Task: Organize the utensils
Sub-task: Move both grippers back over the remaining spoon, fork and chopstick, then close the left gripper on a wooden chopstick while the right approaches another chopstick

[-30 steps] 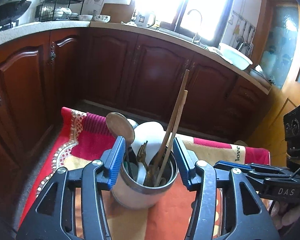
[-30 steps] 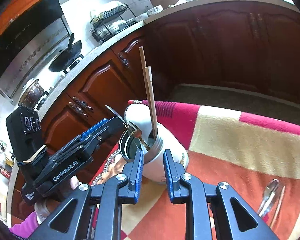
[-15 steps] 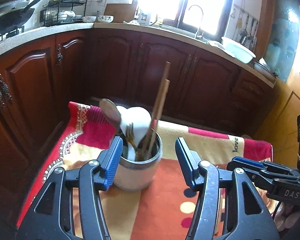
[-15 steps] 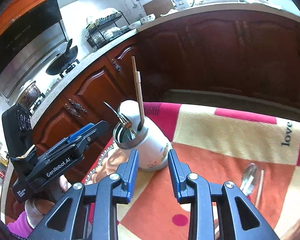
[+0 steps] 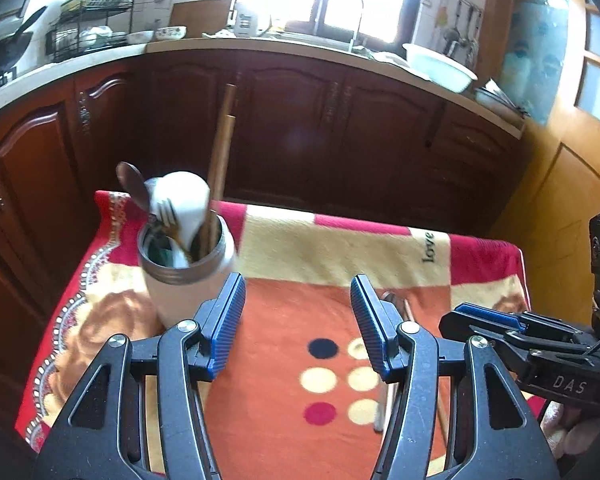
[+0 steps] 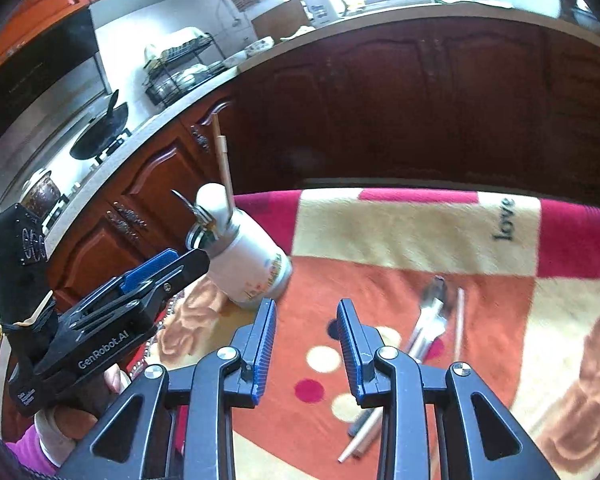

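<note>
A white utensil holder (image 5: 180, 284) stands at the left of the cloth-covered table, holding chopsticks (image 5: 220, 152), a fork, spoons and a white ladle. It also shows in the right wrist view (image 6: 252, 268). A metal spoon (image 6: 432, 316) and loose chopsticks (image 6: 458, 316) lie on the cloth to the right. My left gripper (image 5: 296, 320) is open and empty, just right of the holder. My right gripper (image 6: 306, 344) is open and empty, above the cloth between the holder and the loose spoon.
The table wears a red, cream and orange blanket (image 5: 340, 248) with dots. Dark wooden cabinets (image 5: 300, 128) and a countertop run behind it. A dish rack (image 5: 88, 28), a wok and a basin (image 5: 440, 68) sit on the counter. A wooden door is at the right.
Both grippers have drawn back from the holder and moved right. The left gripper, which straddled the holder, is now clear of it. The right gripper's jaws have opened wider.
</note>
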A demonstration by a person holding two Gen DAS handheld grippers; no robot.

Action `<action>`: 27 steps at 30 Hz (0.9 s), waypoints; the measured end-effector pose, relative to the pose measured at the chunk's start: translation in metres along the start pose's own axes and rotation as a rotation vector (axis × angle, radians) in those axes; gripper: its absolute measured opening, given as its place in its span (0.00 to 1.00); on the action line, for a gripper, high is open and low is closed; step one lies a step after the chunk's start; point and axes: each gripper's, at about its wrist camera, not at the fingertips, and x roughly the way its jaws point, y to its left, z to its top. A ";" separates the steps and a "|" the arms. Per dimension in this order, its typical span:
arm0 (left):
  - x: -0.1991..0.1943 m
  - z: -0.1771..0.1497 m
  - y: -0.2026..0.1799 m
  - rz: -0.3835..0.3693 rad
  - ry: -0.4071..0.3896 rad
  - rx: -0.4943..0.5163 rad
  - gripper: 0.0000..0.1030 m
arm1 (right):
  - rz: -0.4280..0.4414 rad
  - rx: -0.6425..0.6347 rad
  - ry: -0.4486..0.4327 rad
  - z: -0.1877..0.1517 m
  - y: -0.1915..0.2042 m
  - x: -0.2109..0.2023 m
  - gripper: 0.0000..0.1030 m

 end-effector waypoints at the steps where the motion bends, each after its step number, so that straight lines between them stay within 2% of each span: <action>1: 0.001 -0.002 -0.004 -0.007 0.006 0.005 0.53 | -0.007 0.004 0.002 -0.003 -0.004 -0.002 0.29; 6: 0.005 -0.010 -0.019 -0.040 0.034 0.020 0.53 | -0.052 0.022 0.013 -0.019 -0.027 -0.013 0.30; 12: 0.024 -0.026 -0.025 -0.107 0.107 -0.002 0.53 | -0.114 0.102 0.049 -0.039 -0.071 -0.013 0.30; 18: 0.059 -0.044 -0.029 -0.147 0.226 -0.023 0.53 | -0.153 0.132 0.112 -0.050 -0.098 0.017 0.30; 23: 0.081 -0.051 -0.028 -0.151 0.280 -0.036 0.53 | -0.178 0.108 0.155 -0.049 -0.106 0.051 0.29; 27: 0.095 -0.054 -0.034 -0.163 0.317 -0.017 0.53 | -0.228 0.082 0.180 -0.048 -0.112 0.073 0.18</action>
